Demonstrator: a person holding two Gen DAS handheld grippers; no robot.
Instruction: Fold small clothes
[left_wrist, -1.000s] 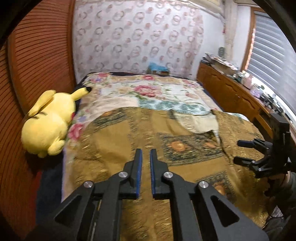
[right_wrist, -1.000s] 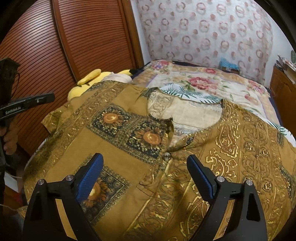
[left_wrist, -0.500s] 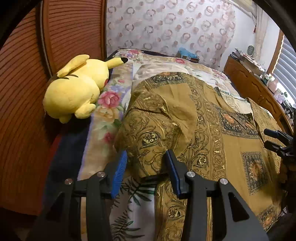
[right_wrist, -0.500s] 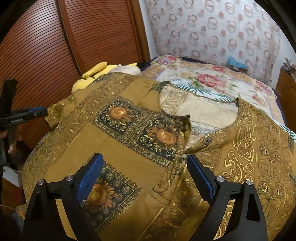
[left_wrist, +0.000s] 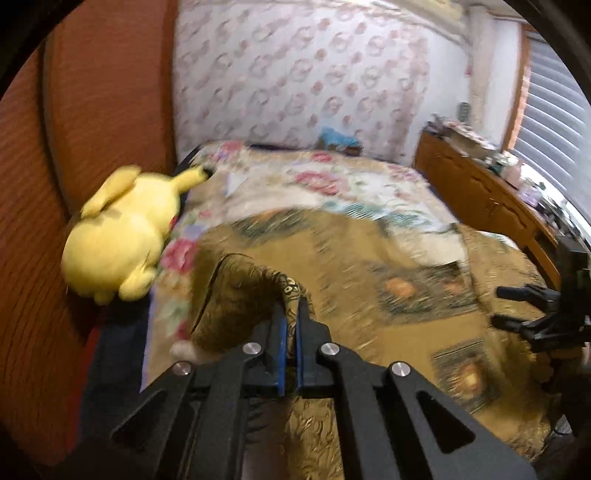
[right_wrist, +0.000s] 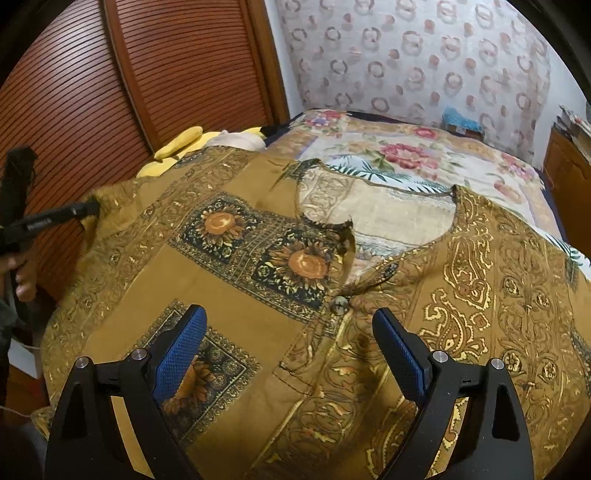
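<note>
A mustard-gold patterned shirt (right_wrist: 280, 266) with sunflower panels lies spread front-up on the bed, neckline toward the wall; it also shows in the left wrist view (left_wrist: 369, 273). My left gripper (left_wrist: 290, 306) is shut on the shirt's left sleeve (left_wrist: 240, 295) and holds it lifted off the bed. From the right wrist view the left gripper (right_wrist: 88, 208) shows at the shirt's far left edge. My right gripper (right_wrist: 288, 321) is open and empty, hovering over the shirt's front near its button (right_wrist: 338, 304). It shows at the right in the left wrist view (left_wrist: 517, 306).
A yellow plush toy (left_wrist: 122, 236) lies at the bed's left edge against slatted wooden doors (right_wrist: 110, 92). The floral bedspread (right_wrist: 399, 155) extends to the papered wall. A wooden dresser (left_wrist: 487, 206) with clutter runs along the right under a blinded window.
My left gripper, open around the sleeve edge half a second ago, has closed on it and lifted it, swinging the view right. The right gripper has stayed open, nearly still.
</note>
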